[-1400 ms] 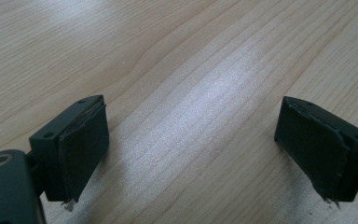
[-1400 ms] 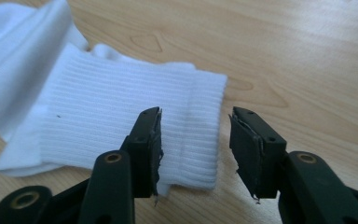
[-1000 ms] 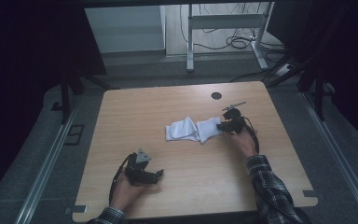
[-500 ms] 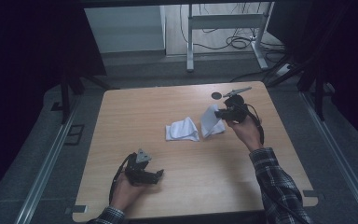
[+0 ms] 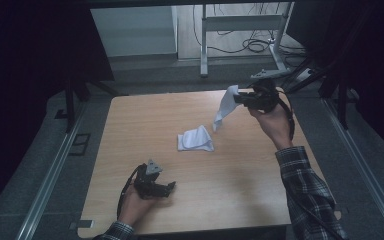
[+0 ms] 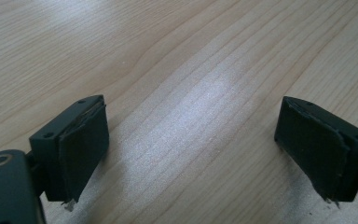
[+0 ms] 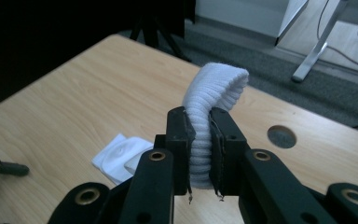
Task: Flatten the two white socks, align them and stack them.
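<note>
White sock (image 7: 208, 122) is up in the air, clamped by its ribbed cuff between the fingers (image 7: 182, 135) of the right gripper (image 5: 241, 98). In the high view it hangs off the gripper above the far right part of the tabletop (image 5: 145, 125), toe end dangling down toward the second sock. Second sock (image 5: 195, 139), also white, lies crumpled flat on the tabletop near the middle, below and left of the hanging one; the two look apart.

Risks, judged from here:
- Grip is on the cuff only, and part of the cuff bulges up past the fingertips. Soft knit can creep out if the hand swings or jerks, and the sock drops.
- Dangling toe hangs close above the second sock. A low sideways move could drag it across and shift or snag that sock.
- Round hole (image 7: 281, 136) in the tabletop sits beyond the held sock, near the far edge. A drop there could send the sock over the edge or partly into the hole.
- Limp sock swings freely, so setting it down neatly or pairing it could end with it folded or twisted.

Left gripper (image 5: 154, 184) rests low on the tabletop, near-left of the second sock, fingers (image 6: 81, 144) wide apart with nothing but bare wood between them. It is well apart from both socks, so it cannot catch a slip.
</note>
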Motion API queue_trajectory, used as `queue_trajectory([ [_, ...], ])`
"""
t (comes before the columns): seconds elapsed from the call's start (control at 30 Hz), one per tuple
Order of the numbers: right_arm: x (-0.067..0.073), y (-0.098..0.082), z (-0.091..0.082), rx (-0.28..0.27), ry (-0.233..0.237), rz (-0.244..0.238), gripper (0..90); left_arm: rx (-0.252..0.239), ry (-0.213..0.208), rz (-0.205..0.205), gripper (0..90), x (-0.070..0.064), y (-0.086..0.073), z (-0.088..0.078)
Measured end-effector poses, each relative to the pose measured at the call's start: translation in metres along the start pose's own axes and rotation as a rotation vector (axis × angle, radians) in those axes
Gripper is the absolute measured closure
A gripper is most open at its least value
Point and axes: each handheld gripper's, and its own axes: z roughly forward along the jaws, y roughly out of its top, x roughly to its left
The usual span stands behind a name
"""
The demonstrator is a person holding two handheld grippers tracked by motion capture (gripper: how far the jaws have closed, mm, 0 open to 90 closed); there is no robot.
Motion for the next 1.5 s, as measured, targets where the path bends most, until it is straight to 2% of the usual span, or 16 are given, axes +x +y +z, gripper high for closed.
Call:
queue_trajectory([
  [0.1, -0.01, -0.004, -0.01, 0.004, -0.027, 0.012, 78.8, 0.0, 0.001, 0.002, 10.0, 0.0, 0.0, 0.0],
  [0.2, -0.023, -0.016, -0.01, 0.029, -0.042, 0.038, 78.7, 0.0, 0.001, 0.0, 10.0, 0.0, 0.0, 0.0],
  [0.47, -0.055, -0.059, 0.0, 0.109, -0.088, 0.097, 78.4, 0.005, 0.003, -0.002, 10.0, -0.001, 0.001, 0.0],
  [0.73, -0.078, -0.092, -0.007, 0.139, -0.125, 0.151, 78.3, 0.005, 0.003, -0.003, 10.0, -0.001, 0.001, 0.0],
  [0.9, -0.093, -0.119, -0.011, 0.174, -0.153, 0.18, 78.3, 0.002, 0.003, -0.009, 10.0, -0.001, 0.001, 0.0],
  [1.13, -0.108, -0.157, -0.014, 0.223, -0.181, 0.217, 78.0, 0.001, 0.003, -0.011, 10.0, -0.001, 0.001, 0.0],
  [1.3, -0.114, -0.184, -0.013, 0.256, -0.199, 0.224, 76.8, 0.002, 0.003, -0.005, 10.0, -0.001, 0.001, 0.0],
  [1.5, -0.119, -0.214, -0.007, 0.324, -0.221, 0.217, 74.0, 0.004, 0.005, -0.001, 10.0, 0.0, 0.001, 0.0],
])
